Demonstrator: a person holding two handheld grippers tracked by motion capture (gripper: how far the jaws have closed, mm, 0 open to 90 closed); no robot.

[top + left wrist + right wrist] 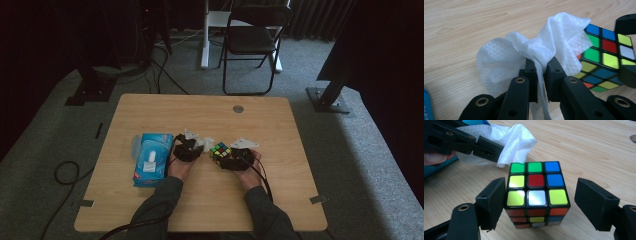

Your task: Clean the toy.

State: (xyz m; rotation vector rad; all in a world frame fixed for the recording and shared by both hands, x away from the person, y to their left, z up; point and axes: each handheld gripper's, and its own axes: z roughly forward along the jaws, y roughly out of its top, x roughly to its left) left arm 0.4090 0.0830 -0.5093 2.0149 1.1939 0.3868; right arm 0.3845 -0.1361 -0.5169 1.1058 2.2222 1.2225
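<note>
From the high view, a wooden table (200,112) carries a blue pack of wet wipes (151,159) at the near left, with the left gripper (192,144) just to its right and the right gripper (234,155) a little further right. A Rubik's cube (220,151) sits between the two, touching or nearly touching the right gripper. Both forearms come in from the near edge. Beyond the far edge stand a black folding chair (252,40) and dark stand bases on grey carpet; a small round grey disc (238,108) lies near the table's far edge. At this range the jaws are too small and dark to read.

The left gripper view settles its own state: the left gripper (541,68) has its jaws pinched narrow on a crumpled white wipe (534,47), which fans out above them and trails down between them (its lower end is cut off by the frame). The cube (604,60) lies behind the wipe to the right, partly covered by it.

In the right gripper view the right gripper (540,202) stands wide around the cube (536,192), which rests on the table. The left jaw looks to touch the cube's side; the right jaw stands clearly apart. The left gripper (486,151) with the wipe (511,142) is just beyond the cube, at far left.
</note>
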